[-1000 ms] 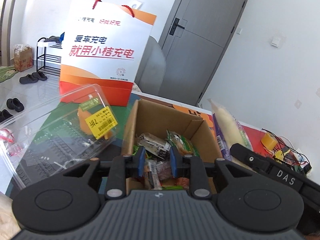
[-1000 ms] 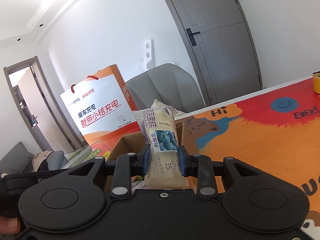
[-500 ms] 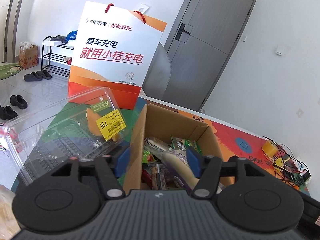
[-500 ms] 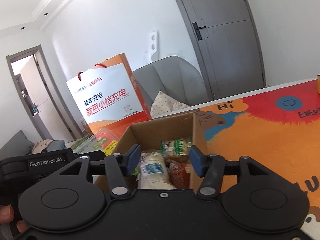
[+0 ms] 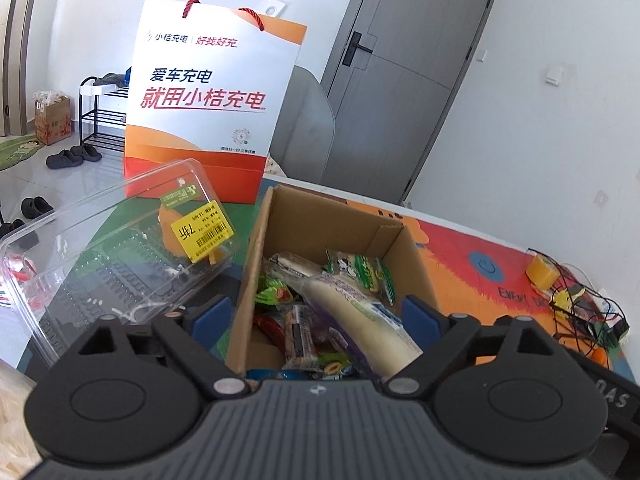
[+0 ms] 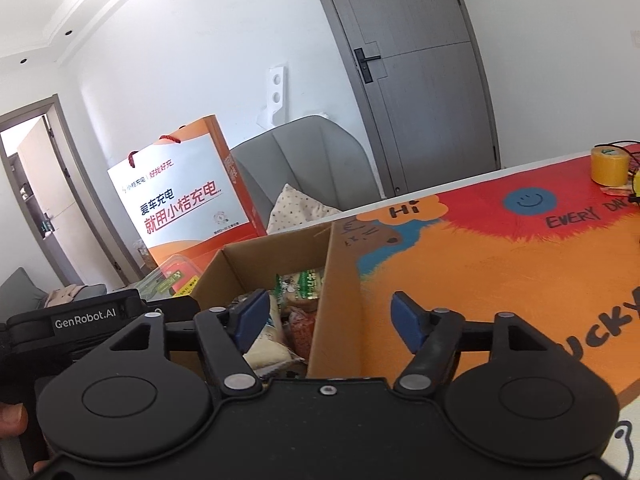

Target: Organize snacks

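Observation:
An open cardboard box stands on the colourful table mat and holds several snack packets. A long pale blueberry cake packet lies on top of them. My left gripper is open and empty, held just in front of the box. In the right wrist view the same box shows with the pale packet inside. My right gripper is open and empty, its jaws astride the box's right wall.
A clear plastic clamshell with a yellow price label lies left of the box. An orange and white paper bag stands behind it. A yellow tape roll and tangled wires are at the table's far right. A grey chair is behind the table.
My right gripper opened and let the blueberry cake packet drop into the box. My left gripper opened too, releasing its packet, and pulled back a little.

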`<action>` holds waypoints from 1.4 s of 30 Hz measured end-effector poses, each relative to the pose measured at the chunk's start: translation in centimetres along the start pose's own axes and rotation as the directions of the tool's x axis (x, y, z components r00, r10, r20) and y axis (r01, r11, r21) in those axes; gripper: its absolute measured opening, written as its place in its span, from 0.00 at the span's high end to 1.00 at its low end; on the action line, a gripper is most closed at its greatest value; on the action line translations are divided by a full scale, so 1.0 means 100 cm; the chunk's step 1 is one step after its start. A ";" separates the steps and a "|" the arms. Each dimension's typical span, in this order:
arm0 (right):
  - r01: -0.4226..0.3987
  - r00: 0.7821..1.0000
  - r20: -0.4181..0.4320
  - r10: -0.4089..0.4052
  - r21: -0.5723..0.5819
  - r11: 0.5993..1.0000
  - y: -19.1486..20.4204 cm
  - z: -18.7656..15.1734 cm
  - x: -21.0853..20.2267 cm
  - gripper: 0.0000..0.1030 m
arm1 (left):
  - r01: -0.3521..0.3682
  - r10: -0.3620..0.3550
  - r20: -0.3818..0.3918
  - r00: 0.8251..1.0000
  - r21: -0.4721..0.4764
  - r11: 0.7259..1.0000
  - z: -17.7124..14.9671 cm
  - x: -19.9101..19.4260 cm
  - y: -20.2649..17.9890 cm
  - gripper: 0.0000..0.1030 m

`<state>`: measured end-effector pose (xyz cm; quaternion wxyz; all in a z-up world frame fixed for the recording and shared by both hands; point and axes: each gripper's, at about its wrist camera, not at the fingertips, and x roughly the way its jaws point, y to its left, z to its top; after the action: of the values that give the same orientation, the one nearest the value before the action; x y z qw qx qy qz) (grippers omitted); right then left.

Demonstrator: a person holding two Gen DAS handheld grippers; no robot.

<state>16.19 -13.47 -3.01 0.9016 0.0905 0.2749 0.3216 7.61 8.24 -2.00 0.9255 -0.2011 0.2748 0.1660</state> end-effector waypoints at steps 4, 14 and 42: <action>0.009 1.000 0.005 -0.009 0.005 1.000 -0.005 0.000 -0.010 0.26 | 0.001 -0.001 -0.014 1.000 0.018 1.000 -0.003 -0.003 -0.006 0.08; 0.060 0.998 0.034 -0.060 -0.004 0.998 -0.010 0.000 -0.039 0.05 | 0.052 -0.051 -0.014 0.999 0.073 0.996 -0.006 -0.020 -0.024 0.03; 0.219 0.975 0.035 -0.219 0.003 0.976 -0.016 0.002 -0.106 0.00 | 0.142 -0.148 0.009 0.989 0.225 0.964 -0.009 -0.084 -0.049 0.00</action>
<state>10.32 -21.40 1.27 0.9362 0.0649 0.2672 0.2189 2.59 1.91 3.57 0.9553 -0.1128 0.2645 0.0683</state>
